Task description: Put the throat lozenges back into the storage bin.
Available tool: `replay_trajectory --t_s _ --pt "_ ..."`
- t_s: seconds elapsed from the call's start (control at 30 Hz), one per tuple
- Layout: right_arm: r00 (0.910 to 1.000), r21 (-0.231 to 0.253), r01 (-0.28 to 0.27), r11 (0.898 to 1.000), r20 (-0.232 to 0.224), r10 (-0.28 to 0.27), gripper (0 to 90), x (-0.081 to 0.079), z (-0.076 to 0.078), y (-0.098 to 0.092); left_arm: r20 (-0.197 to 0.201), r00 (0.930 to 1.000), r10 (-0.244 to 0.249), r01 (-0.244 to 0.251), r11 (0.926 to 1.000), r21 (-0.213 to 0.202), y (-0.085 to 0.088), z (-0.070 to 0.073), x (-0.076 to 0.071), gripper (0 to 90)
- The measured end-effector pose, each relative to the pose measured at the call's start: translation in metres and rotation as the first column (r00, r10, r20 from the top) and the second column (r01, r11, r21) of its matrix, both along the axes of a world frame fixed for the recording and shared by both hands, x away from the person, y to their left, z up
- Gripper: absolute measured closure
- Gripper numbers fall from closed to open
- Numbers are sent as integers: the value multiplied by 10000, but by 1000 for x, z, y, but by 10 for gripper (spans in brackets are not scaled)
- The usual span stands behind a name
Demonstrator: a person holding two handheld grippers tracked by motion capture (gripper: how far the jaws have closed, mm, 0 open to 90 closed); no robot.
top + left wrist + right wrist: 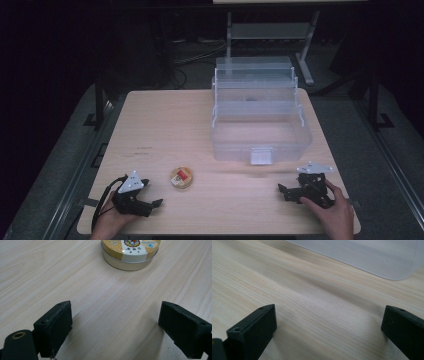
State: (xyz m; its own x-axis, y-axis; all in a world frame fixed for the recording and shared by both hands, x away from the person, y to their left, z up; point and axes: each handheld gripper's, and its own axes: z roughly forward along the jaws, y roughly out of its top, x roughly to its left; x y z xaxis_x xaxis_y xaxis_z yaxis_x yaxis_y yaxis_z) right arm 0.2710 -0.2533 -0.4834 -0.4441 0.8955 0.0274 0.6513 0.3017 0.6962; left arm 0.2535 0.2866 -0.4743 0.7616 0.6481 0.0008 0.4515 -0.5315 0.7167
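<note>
High view: at the near edge of the light wooden bench [165, 120] two hands come in from below, each holding a hand-held gripper; the left hand-held gripper [150, 194] sits at the near left corner, low over the bench top, jaws spread wide with nothing between them, a grey three-cornered plate on top and a black cable looping off to its left; the right hand-held gripper [283, 192] sits at the near right, gripped by the right hand [332, 212], jaws likewise spread and empty, pointing left across the bench. Just right of and a little beyond the left hand-held gripper lies a small round tin [181, 177] with a gold, red and white printed lid, flat on the wood, apart from both grippers; the left gripper view shows the same tin [130, 252] straight ahead past the open jaws, its metal side wall showing under the lid. Farther back, on the right half of the bench, stands a clear plastic tiered storage box [260, 125], opened, trays stepped up toward the far side, a latch tab at its near wall; the right gripper view catches its translucent corner [372, 257] beyond the parted jaws.
</note>
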Motion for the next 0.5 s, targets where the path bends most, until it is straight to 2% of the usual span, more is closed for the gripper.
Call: replay_trajectory --t_s 0.5 --pt "10000 -8 -9 10000 12 9 0 0 0 0 -215 9998 16 -11 9997 226 -1 3 0 111"
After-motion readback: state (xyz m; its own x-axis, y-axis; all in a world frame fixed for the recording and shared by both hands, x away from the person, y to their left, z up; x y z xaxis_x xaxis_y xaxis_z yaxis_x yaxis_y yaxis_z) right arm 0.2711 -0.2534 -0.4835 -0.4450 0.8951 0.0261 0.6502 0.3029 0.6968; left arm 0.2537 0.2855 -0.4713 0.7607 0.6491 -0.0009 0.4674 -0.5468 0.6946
